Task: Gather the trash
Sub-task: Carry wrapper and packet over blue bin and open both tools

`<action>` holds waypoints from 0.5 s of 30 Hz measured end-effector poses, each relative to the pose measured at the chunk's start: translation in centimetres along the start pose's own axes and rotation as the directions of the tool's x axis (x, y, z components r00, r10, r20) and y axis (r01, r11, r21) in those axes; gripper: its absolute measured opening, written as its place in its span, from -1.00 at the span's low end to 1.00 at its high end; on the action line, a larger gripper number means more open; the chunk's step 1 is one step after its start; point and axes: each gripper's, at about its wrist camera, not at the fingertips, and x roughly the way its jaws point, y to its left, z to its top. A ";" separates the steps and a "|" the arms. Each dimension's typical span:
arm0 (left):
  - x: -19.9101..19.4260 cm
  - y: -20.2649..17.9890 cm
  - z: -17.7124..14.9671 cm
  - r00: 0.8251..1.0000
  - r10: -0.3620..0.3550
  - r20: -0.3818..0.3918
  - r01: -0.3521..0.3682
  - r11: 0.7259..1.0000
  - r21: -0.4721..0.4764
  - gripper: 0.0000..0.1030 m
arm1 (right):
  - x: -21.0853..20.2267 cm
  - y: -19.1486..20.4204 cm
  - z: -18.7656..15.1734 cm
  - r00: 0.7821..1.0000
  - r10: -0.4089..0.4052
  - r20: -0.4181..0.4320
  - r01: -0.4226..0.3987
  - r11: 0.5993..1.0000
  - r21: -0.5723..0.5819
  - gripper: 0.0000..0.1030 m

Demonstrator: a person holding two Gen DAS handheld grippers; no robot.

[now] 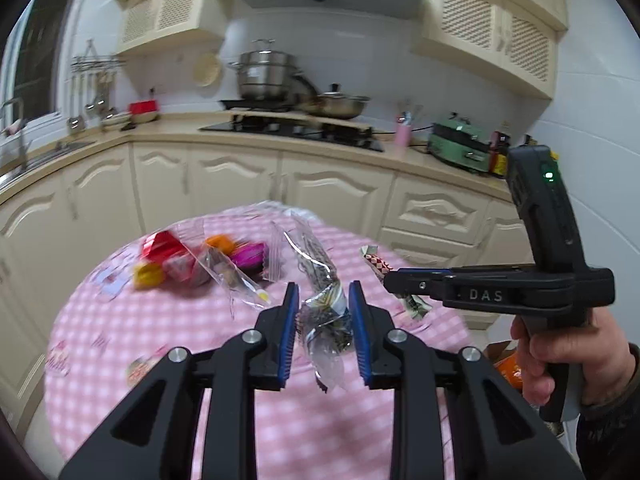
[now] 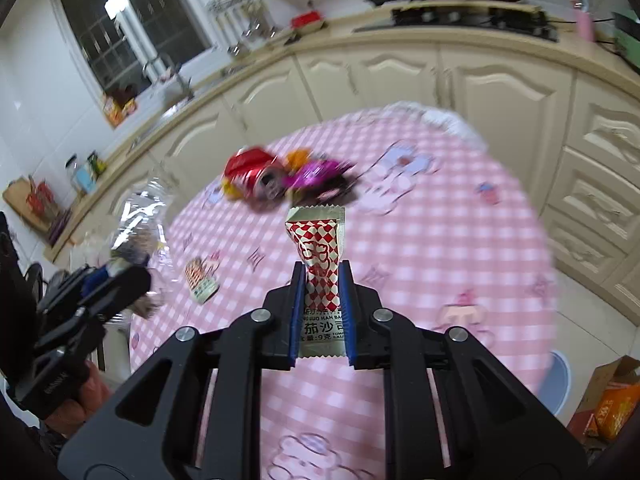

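- While both of my tongs are loaded, the trash is only partly collected: two pieces are off the surface, and a heap waits on it.
- My right tongs (image 2: 322, 280) pinch a ketchup sachet (image 2: 318, 252) with a red-and-white diamond print; it stands upright between the blue pads, top edge clear above them, lifted over the pink checked tablecloth (image 2: 440, 260).
- My left tongs (image 1: 324, 300) pinch a crinkled clear wrapper (image 1: 324, 312) with dark print; it hangs between the pads, one end trailing below and the other sticking forward, also clear of the cloth.
- Left on the surface (image 1: 120, 320), as far as I can judge: a cluster of bright wrappers (image 1: 192, 260) in red, orange, yellow and magenta near the far side, with clear plastic film (image 1: 240, 276) lying across and just beside it.
- A small printed sachet (image 2: 202, 280) lies flat on the cloth apart from the heap, in the right wrist view.
- No bin shows in either view, so I cannot tell where these two pieces go; a cardboard box (image 2: 612, 396) with something orange in it sits on the floor beside the table.
- Both views are blurred, so finer detail of the heap is beyond me.
- My judgement: early to middle of the job, with several pickups remaining.
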 end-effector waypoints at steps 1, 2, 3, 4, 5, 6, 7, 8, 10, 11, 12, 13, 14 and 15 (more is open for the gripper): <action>0.6 -0.8 0.4 1.000 -0.016 -0.001 0.016 1.000 0.004 -0.52 | -1.0 -0.9 0.1 1.000 -0.009 0.018 0.009 1.000 0.013 -0.67; 1.6 -2.0 1.1 0.999 -0.041 -0.006 0.041 0.999 0.009 -0.52 | -2.2 -2.1 0.3 0.999 -0.018 0.039 0.017 0.999 0.034 -0.67; 2.3 -3.0 1.4 0.998 -0.058 -0.012 0.058 0.998 0.016 -0.52 | -3.1 -3.0 0.3 0.998 -0.026 0.054 0.023 0.998 0.050 -0.67; 3.5 -4.4 1.9 0.996 -0.082 -0.027 0.082 0.996 0.027 -0.52 | -4.5 -4.3 0.3 0.996 -0.046 0.075 0.040 0.997 0.073 -0.67; 4.3 -5.3 2.1 0.994 -0.100 -0.037 0.102 0.994 0.032 -0.52 | -5.6 -5.6 0.2 0.994 -0.069 0.091 0.060 0.994 0.093 -0.67; 5.2 -6.4 2.4 0.991 -0.127 -0.047 0.129 0.991 0.036 -0.52 | -7.1 -7.4 0.0 0.989 -0.096 0.109 0.082 0.989 0.124 -0.67; 6.1 -7.5 2.6 0.987 -0.152 -0.057 0.154 0.987 0.041 -0.52 | -8.1 -8.6 -0.2 0.987 -0.112 0.118 0.094 0.985 0.147 -0.67; 7.2 -9.1 2.7 0.980 -0.186 -0.074 0.190 0.981 0.049 -0.52 | -9.4 -10.4 -0.6 0.981 -0.143 0.130 0.118 0.976 0.180 -0.67; 9.1 -11.5 2.9 0.967 -0.235 -0.102 0.242 0.969 0.057 -0.52 | -11.4 -13.4 -1.5 0.971 -0.193 0.140 0.157 0.959 0.238 -0.67; 10.5 -13.2 2.9 0.956 -0.261 -0.131 0.271 0.960 0.064 -0.52 | -12.3 -15.3 -2.2 0.966 -0.220 0.140 0.175 0.945 0.276 -0.67; 11.6 -14.5 2.7 0.948 -0.277 -0.157 0.290 0.955 0.068 -0.52 | -13.0 -16.6 -2.7 0.961 -0.242 0.137 0.191 0.933 0.304 -0.67; 12.6 -15.6 2.6 0.938 -0.296 -0.182 0.312 0.948 0.066 -0.52 | -13.7 -18.4 -3.6 0.955 -0.269 0.129 0.211 0.916 0.342 -0.67; 14.2 -17.3 2.3 0.920 -0.325 -0.218 0.346 0.936 0.061 -0.52 | -14.3 -20.2 -4.5 0.949 -0.291 0.119 0.227 0.897 0.379 -0.67; 15.3 -18.5 1.9 0.907 -0.341 -0.247 0.366 0.929 0.060 -0.52 | -14.7 -21.9 -5.5 0.945 -0.309 0.104 0.241 0.877 0.417 -0.67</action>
